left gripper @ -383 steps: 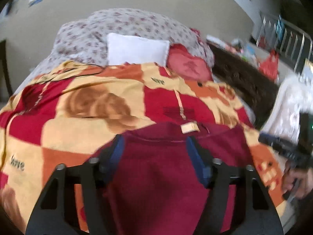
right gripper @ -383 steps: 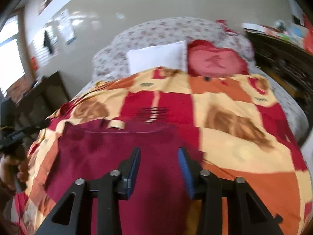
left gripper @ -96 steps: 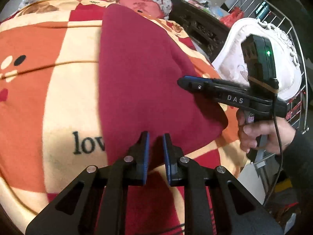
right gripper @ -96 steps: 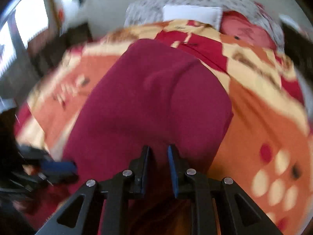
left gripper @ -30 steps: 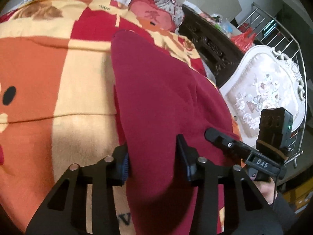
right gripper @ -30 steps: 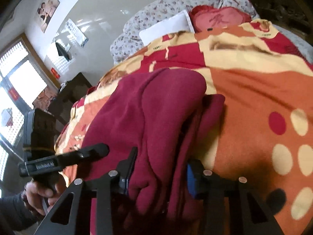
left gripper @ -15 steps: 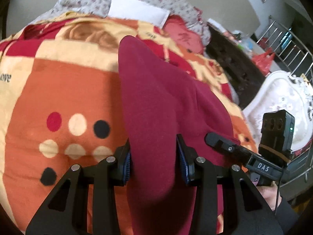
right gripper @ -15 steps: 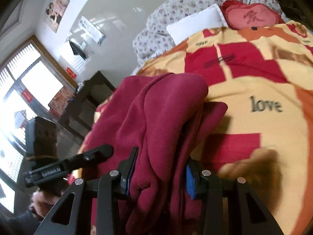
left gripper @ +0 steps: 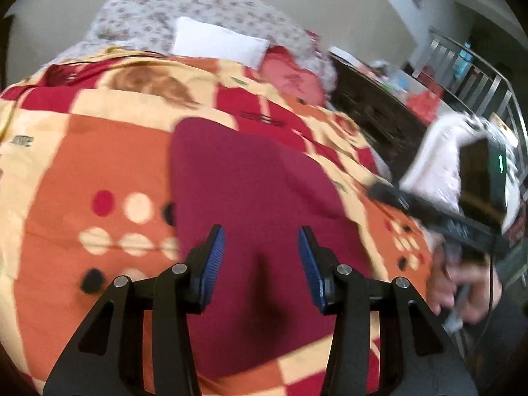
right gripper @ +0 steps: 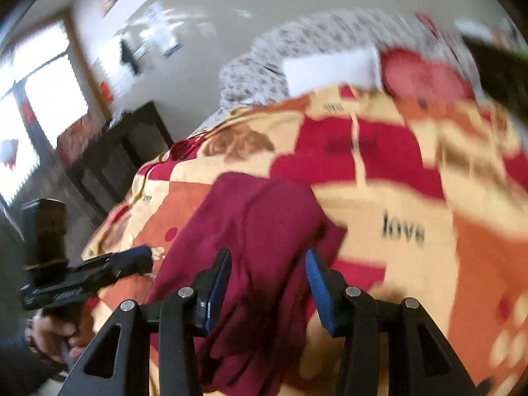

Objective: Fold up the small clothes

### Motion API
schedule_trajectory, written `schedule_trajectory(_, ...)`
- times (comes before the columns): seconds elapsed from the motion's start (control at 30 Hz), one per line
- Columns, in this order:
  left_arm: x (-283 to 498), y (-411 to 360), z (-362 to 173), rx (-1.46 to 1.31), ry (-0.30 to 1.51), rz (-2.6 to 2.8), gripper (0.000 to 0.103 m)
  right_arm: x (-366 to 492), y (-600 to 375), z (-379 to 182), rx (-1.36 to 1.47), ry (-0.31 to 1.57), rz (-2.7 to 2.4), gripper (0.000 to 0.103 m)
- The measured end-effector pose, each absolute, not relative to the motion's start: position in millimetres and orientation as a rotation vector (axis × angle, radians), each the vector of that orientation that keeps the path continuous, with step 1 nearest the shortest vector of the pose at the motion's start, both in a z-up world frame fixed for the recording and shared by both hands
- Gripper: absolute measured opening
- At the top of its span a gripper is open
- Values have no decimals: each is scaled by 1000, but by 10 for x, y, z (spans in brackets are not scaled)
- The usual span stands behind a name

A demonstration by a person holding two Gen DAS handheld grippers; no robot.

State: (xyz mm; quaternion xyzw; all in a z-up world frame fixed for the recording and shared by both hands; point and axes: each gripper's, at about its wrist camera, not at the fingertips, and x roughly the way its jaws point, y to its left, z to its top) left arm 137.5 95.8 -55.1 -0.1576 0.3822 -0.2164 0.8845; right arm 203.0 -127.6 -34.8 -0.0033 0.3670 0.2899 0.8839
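Observation:
A dark red garment (left gripper: 250, 204) lies folded into a narrow stack on the orange, red and cream blanket (left gripper: 99, 151). It also shows in the right wrist view (right gripper: 257, 231). My left gripper (left gripper: 261, 260) is open and empty just above the garment's near end. My right gripper (right gripper: 268, 277) is open and empty over the other near end. Each gripper shows in the other's view, the right one at the right (left gripper: 442, 211) and the left one at the left (right gripper: 89, 274). The frames are blurred by motion.
A white pillow (left gripper: 217, 44), a red cushion (left gripper: 290, 76) and a floral quilt (left gripper: 165, 16) lie at the head of the bed. A dark cabinet (left gripper: 373, 115) and a white chair (left gripper: 442, 151) stand to the right, a dark table (right gripper: 122, 145) to the left.
Both grippers have opened and let go of the folded red garment, which now lies on the blanket. Both have drawn back a little from it.

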Motion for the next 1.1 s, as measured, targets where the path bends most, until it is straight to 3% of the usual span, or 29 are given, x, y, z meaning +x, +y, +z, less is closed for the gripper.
schedule_trajectory(0.13,1414,860,-868,-354,868,-426,43,1995,-703,-562,-259,839,659,32)
schedule_trajectory(0.23,1370,787,-951,-350,862,-434,43,2147,-750,-1034,-372,957,548,23)
schedule_trajectory(0.33,1314,636,-992,-266,848,-423,43,2160,-1038,-1119,-169,908,576,23)
schedule_trajectory(0.5,1365,655,-984,-309,869,-407,43,2104,-916,-1067,-230,887,527,25)
schedule_trajectory(0.53,1368,642,-975,-304,873,-405,45,2084,-906,-1024,-239,894,519,25)
schedule_trajectory(0.6,1351,581,-938,-275,870,-418,63,1973,-906,-868,-227,889,480,25)
schedule_trajectory(0.63,1339,505,-917,-247,868,-436,76,1889,-942,-796,-220,876,462,25)
schedule_trajectory(0.67,1303,452,-904,-215,867,-433,81,1757,-1006,-719,-225,859,426,26)
schedule_trajectory(0.73,1273,301,-893,-125,869,-367,81,1575,-1167,-675,-217,852,366,33)
schedule_trajectory(1.0,1183,139,-970,-112,791,-191,83,806,-1668,-1323,-139,910,311,34)
schedule_trajectory(1.1,1180,110,-984,-91,766,-166,83,711,-1761,-1371,-92,827,335,35)
